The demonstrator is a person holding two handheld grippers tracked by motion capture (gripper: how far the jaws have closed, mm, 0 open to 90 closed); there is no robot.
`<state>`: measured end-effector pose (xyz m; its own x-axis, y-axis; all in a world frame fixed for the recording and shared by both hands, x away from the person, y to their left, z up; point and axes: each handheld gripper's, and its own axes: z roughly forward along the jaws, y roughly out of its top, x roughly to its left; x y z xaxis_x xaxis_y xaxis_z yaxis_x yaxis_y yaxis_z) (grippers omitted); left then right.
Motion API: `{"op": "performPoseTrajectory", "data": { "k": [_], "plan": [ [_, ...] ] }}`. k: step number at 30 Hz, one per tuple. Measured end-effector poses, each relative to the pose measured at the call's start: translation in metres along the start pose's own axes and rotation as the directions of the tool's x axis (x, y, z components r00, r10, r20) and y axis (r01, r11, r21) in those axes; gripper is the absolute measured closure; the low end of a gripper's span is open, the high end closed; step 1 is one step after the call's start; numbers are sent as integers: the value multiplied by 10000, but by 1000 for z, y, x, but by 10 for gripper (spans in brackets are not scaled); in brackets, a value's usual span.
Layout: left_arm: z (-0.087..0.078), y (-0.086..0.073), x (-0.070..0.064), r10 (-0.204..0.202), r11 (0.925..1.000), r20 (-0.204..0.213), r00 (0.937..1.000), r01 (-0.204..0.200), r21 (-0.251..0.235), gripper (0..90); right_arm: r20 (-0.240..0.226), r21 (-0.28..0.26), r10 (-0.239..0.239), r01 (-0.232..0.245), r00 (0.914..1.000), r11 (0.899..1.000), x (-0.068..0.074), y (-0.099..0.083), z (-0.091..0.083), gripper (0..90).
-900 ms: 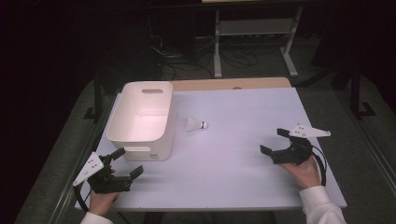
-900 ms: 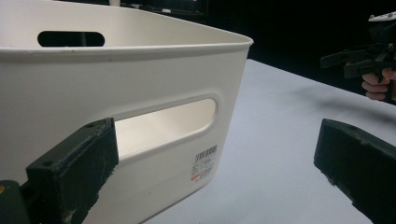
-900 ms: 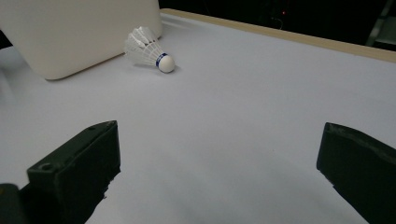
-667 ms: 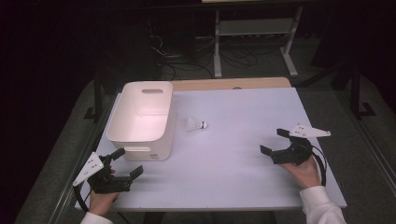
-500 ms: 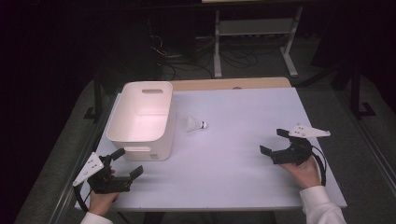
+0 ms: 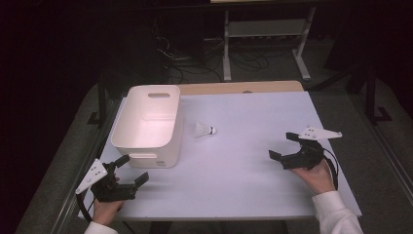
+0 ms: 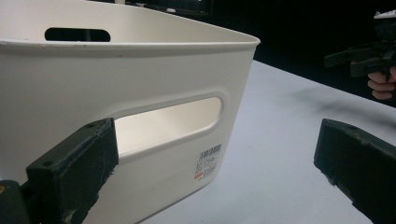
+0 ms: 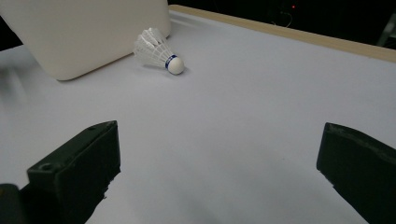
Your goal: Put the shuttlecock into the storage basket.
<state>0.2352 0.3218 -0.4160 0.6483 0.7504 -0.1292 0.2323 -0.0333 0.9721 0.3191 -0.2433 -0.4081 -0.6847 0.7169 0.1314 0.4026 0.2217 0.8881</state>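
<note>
A white shuttlecock lies on its side on the white table, just right of a white plastic bin. My left gripper rests open at the table's front left corner, right in front of the bin's near wall and handle slot. Over at the right side of the table, my right gripper is open too, its jaws wide apart with nothing between them, facing the shuttlecock from a distance. The right gripper also appears far off in the left gripper view.
A wooden strip runs along the table's far edge. Behind the table stand a metal frame and cables on a dark floor. Bare tabletop lies between the two grippers.
</note>
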Motion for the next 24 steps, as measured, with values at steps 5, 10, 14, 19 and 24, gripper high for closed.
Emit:
{"op": "performPoseTrajectory", "data": {
  "k": [5,10,14,19,24],
  "plan": [
    [-1,0,0,-51,10000,-34,10000,51,22,0,-64,141,23,-22,10000,9999,-4,11,0,0],
    [-1,0,0,-37,10000,-32,10000,37,15,0,-159,311,-152,157,9998,9994,-6,21,3,0],
    [0,0,0,-153,9998,-25,9999,153,-94,0,-206,408,-308,316,9993,9987,-6,29,7,0],
    [0,0,-2,-89,9999,-9,10000,89,-135,0,-344,578,-472,492,9983,9971,-5,38,13,0],
    [0,0,-1,-96,9999,-5,10000,96,-135,0,-435,856,-533,568,9976,9947,-5,45,19,0]
  ]
}}
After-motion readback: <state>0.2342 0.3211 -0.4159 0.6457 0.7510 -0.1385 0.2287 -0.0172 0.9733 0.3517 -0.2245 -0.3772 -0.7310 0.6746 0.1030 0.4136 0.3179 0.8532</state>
